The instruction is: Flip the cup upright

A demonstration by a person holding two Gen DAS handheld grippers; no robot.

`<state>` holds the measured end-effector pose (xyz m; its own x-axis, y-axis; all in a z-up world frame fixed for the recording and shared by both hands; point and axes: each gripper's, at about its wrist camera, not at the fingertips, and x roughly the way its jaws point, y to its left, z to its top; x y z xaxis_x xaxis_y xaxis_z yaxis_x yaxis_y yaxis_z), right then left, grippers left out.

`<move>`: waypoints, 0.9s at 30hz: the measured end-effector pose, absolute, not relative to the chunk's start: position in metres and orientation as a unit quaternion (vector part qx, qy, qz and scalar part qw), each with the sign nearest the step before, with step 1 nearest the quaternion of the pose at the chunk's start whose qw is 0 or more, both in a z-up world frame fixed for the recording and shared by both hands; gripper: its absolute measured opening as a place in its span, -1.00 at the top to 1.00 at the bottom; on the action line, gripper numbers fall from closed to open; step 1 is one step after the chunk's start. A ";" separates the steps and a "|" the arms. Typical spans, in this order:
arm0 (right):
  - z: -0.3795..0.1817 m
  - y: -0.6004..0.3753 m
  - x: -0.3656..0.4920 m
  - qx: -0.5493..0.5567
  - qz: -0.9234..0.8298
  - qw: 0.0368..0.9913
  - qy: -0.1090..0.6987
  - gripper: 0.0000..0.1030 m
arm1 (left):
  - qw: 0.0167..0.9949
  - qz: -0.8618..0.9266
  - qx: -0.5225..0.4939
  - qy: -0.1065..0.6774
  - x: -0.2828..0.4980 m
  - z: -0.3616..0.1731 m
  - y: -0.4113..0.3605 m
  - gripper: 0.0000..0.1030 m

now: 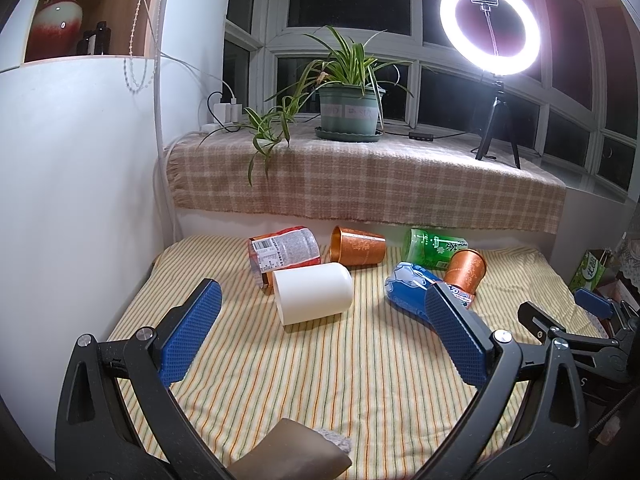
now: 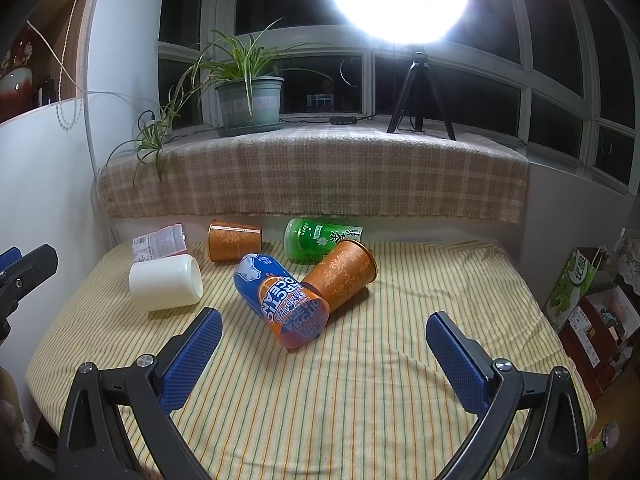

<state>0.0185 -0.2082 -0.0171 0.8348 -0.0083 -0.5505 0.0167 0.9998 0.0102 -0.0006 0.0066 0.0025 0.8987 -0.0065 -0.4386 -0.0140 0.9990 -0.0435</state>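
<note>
Several cups lie on their sides on a striped cloth table (image 1: 320, 380). A white cup (image 1: 314, 294) (image 2: 166, 282) lies in the middle left. A copper cup (image 1: 357, 246) (image 2: 235, 240) lies at the back. A second copper cup (image 1: 465, 271) (image 2: 340, 276) leans against a blue and orange cup (image 1: 416, 290) (image 2: 280, 300). A green cup (image 1: 434, 248) (image 2: 320, 238) and a red labelled cup (image 1: 285, 252) (image 2: 159, 243) lie at the back. My left gripper (image 1: 322, 300) is open and empty, short of the white cup. My right gripper (image 2: 324, 332) is open and empty, just short of the blue cup.
A sill with a plaid cloth (image 1: 360, 176) runs behind the table, with a potted plant (image 1: 350, 110) and a ring light on a tripod (image 1: 490, 28). A white wall panel (image 1: 80, 180) stands at the left. Bags and boxes (image 2: 580, 300) sit off the right edge.
</note>
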 end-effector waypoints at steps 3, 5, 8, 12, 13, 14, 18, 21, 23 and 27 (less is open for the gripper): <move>-0.017 -0.208 0.020 0.007 -0.006 0.957 0.290 -1.00 | 0.974 0.003 -0.023 0.226 0.000 0.004 0.007 -1.00; -0.017 -0.208 0.020 0.007 -0.005 0.957 0.289 -0.99 | 0.974 0.004 -0.023 0.226 0.001 0.003 0.011 -1.00; -0.017 -0.208 0.022 0.003 -0.004 0.957 0.290 -0.99 | 0.974 0.006 -0.023 0.227 0.001 0.001 0.016 -1.00; -0.018 -0.206 0.031 0.003 0.007 0.955 0.298 -1.00 | 0.973 0.011 -0.023 0.229 0.000 -0.002 0.019 -1.00; -0.018 -0.205 0.034 0.002 0.010 0.953 0.301 -1.00 | 0.973 0.013 -0.022 0.229 -0.001 -0.003 0.019 -1.00; -0.019 -0.204 0.037 0.001 0.014 0.953 0.304 -1.00 | 0.973 0.014 -0.022 0.229 -0.001 -0.003 0.020 -1.00; -0.020 -0.198 0.053 -0.013 0.027 0.949 0.313 -1.00 | 0.972 0.021 -0.022 0.233 -0.002 -0.006 0.023 -1.00; -0.019 -0.194 0.068 -0.018 0.043 0.945 0.322 -0.99 | 0.971 0.028 -0.022 0.236 -0.004 -0.008 0.030 -1.00; -0.019 -0.191 0.079 -0.025 0.054 0.943 0.328 -0.99 | 0.970 0.034 -0.022 0.240 -0.004 -0.010 0.034 -1.00; -0.017 -0.181 0.105 -0.053 0.067 0.941 0.328 -0.99 | 0.969 0.046 -0.022 0.242 -0.008 -0.014 0.044 -1.00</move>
